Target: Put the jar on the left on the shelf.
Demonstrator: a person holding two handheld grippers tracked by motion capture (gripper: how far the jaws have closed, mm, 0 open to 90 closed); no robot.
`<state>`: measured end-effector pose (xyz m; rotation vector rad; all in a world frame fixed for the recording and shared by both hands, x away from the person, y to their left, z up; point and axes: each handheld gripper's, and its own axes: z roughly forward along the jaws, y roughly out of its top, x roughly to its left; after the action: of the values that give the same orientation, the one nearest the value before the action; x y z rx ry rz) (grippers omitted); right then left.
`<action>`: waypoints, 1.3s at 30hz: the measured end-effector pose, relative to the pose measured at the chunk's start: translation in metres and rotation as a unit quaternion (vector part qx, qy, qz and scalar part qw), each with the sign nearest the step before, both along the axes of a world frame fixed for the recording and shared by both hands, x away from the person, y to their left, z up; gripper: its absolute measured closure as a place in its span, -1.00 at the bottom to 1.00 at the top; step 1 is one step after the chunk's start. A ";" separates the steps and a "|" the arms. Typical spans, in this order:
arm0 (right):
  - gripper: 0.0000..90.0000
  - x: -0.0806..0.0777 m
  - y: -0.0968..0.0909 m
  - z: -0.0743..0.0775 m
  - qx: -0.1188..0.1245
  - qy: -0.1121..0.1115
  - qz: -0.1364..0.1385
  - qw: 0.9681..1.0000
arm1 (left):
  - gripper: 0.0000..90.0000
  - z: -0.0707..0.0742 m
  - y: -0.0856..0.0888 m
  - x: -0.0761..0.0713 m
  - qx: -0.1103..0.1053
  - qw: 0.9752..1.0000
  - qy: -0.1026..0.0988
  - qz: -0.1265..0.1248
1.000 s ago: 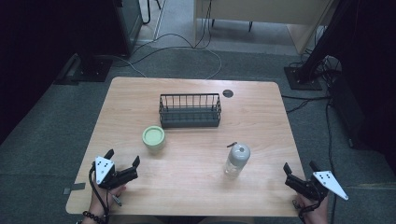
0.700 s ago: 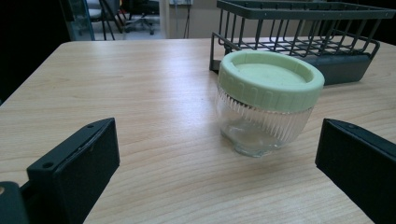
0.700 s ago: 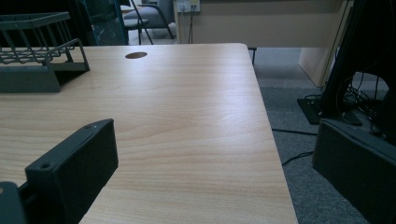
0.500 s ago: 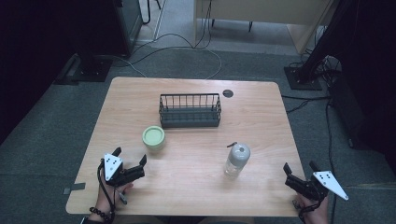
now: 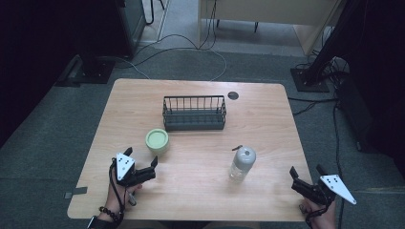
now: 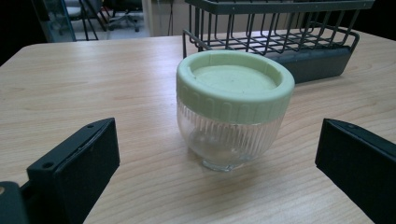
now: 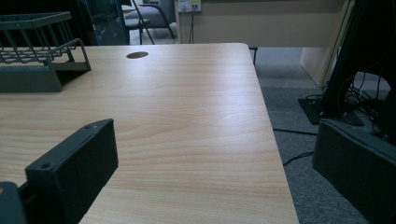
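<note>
Jar (image 5: 157, 140) just before the rack's (image 5: 194, 113) left end, bottle (image 5: 241, 162) right of jar, both on table (image 5: 200, 191)

Pale green lid (image 6: 235, 84) on a clear ribbed jar (image 6: 228, 140) — dark grey wire basket (image 5: 194, 113), light woodgrain table (image 5: 267, 129).

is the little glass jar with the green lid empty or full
Empty: the small ribbed clear glass jar shows nothing inside through its wall, and its pale green lid sits on top.

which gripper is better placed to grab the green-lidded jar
Left. The left gripper sits open just short of the green-lidded jar, which stands between its jaws. The right gripper is at the table's far corner.
</note>
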<state>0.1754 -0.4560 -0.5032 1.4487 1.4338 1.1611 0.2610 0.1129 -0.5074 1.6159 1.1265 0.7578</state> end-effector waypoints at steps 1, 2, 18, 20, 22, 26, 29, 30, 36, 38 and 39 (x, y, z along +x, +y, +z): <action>-1.00 0.000 0.000 0.000 0.001 0.000 0.001 1.000 | -1.00 0.000 0.000 0.000 0.000 1.000 0.000 0.000; -1.00 0.000 0.000 0.000 0.001 0.000 0.001 1.000 | -1.00 0.000 0.000 0.000 0.000 1.000 0.000 0.000; -1.00 0.000 0.000 0.000 0.001 -0.001 0.003 1.000 | -1.00 -0.001 -0.025 0.016 0.013 1.000 0.009 -0.005; -1.00 0.000 -0.001 0.000 0.002 -0.001 0.003 1.000 | -1.00 -0.001 -0.027 0.018 0.014 1.000 0.012 -0.005; -1.00 0.000 -0.001 0.000 0.003 -0.001 0.003 1.000 | -0.99 -0.001 -0.028 0.020 0.015 1.000 0.015 -0.004; -1.00 0.000 -0.001 0.000 0.001 -0.001 0.004 1.000 | -0.96 -0.001 -0.030 0.026 0.019 0.999 0.031 0.001; -1.00 0.000 -0.001 0.000 0.002 -0.001 0.004 1.000 | -0.96 -0.001 -0.031 0.029 0.022 0.999 0.037 0.000; -1.00 0.000 -0.001 0.000 0.003 -0.001 0.004 1.000 | -0.96 -0.001 -0.032 0.031 0.024 0.999 0.043 -0.003; -1.00 0.000 -0.001 0.000 0.002 0.000 0.004 1.000 | -0.96 0.000 -0.033 0.038 0.017 0.998 0.064 -0.001; -1.00 0.000 -0.001 0.000 0.003 0.000 0.004 1.000 | -0.96 0.000 -0.033 0.042 0.006 0.997 0.071 0.001; -1.00 0.000 -0.001 0.000 0.003 -0.001 0.005 1.000 | -0.96 0.000 -0.033 0.042 0.006 0.997 0.071 0.001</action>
<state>0.1754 -0.4569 -0.5031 1.4464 1.4388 1.1729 0.3027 0.0802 -0.5074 1.6997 1.2273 0.6599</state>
